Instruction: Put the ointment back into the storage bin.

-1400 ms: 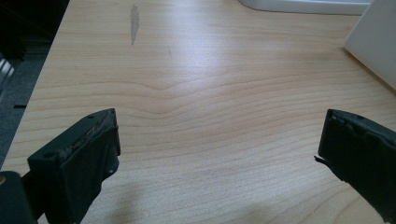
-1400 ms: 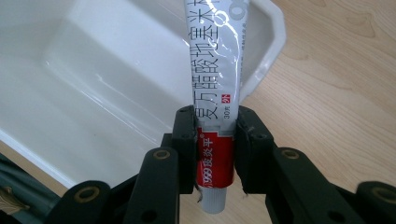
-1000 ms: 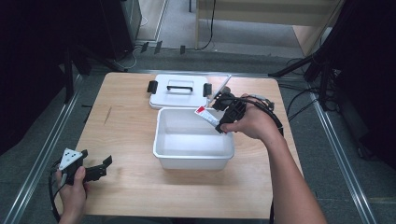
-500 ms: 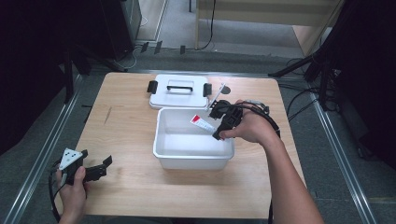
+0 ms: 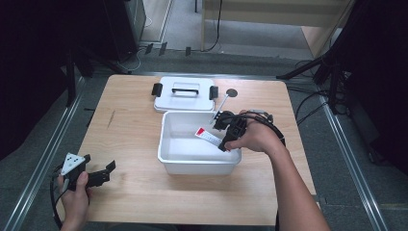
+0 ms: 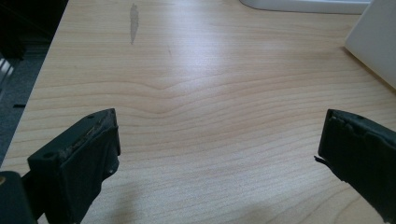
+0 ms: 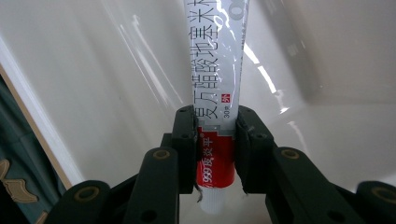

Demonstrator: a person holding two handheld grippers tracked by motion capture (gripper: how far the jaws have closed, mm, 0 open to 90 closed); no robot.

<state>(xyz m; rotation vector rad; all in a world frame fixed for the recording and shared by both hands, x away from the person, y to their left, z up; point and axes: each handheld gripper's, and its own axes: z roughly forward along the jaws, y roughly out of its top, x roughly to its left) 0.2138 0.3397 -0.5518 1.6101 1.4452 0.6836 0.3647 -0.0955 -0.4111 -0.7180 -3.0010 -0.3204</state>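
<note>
Left gripper point(image 6: 215, 154): my jaws stand wide apart, nothing between them, over bare wooden table point(image 6: 196, 93). Grey smudge point(image 6: 133, 22) on the wood far ahead. White bin wall point(image 6: 373, 46) at right edge; white lid edge point(image 6: 303, 4) along the top.

Ointment tube point(image 7: 217, 88): Chinese characters down the white body, "30g" near the band; "999" on the red band.
</note>
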